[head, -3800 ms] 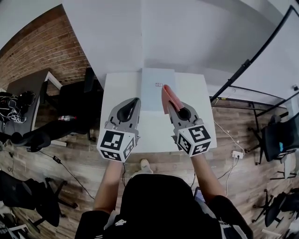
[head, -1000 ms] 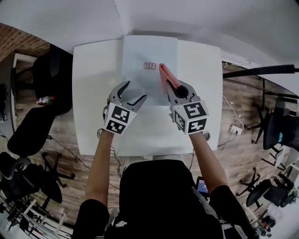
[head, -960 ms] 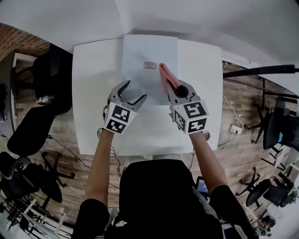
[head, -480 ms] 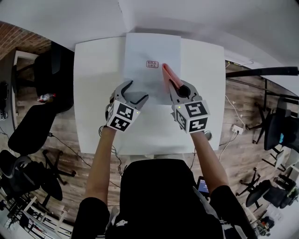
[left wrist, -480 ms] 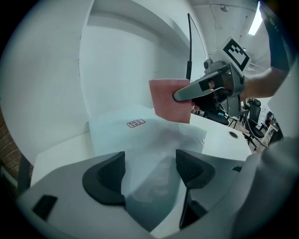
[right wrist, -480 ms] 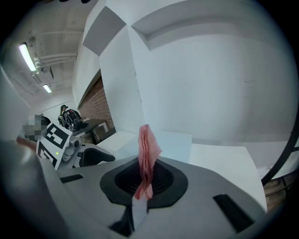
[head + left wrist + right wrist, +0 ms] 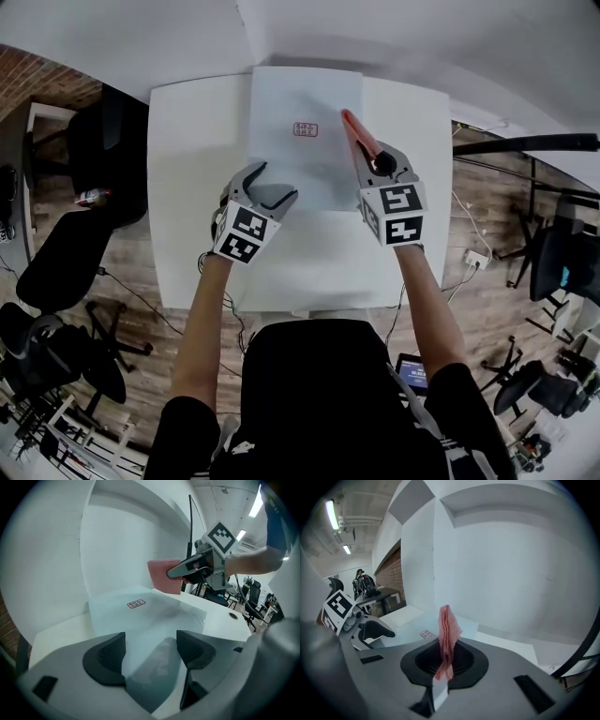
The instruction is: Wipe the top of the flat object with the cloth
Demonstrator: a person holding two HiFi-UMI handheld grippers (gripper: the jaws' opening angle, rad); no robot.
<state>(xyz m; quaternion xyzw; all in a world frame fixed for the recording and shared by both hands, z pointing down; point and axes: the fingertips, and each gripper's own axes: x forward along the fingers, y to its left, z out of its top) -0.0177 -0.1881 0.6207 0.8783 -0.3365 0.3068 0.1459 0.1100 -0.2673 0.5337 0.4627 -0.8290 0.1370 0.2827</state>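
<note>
- A white table (image 7: pixel 187 187) seen from above, set against a white wall. The person's two bare forearms reach onto it from the near side.
- A flat object (image 7: pixel 291 98), a pale, slightly glossy rectangular sheet, lies at the far middle of the table. Its far edge is at the table's far edge.
- A small red label (image 7: pixel 305 129) sits on top of the flat object, toward its far half.
- The left gripper (image 7: pixel 278 180) is over the near left corner of the flat object. Its fingers are spread wide and grip nothing. The near part of the flat object shows in the gap between them. I cannot tell whether the fingers touch it.
- The right gripper (image 7: pixel 369 157) is at the right edge of the flat object, farther from the person than the left gripper.
- Its fingers are closed together on a pink cloth (image 7: pixel 357 131).
- The cloth is bunched into a narrow strip. It sticks out past the fingertips toward the far side, over the flat object's right edge and just right of the label. I cannot tell whether the cloth touches the surface.
- A wooden floor (image 7: pixel 141 281) surrounds the table, with a black office chair (image 7: pixel 66 258) to the left.
</note>
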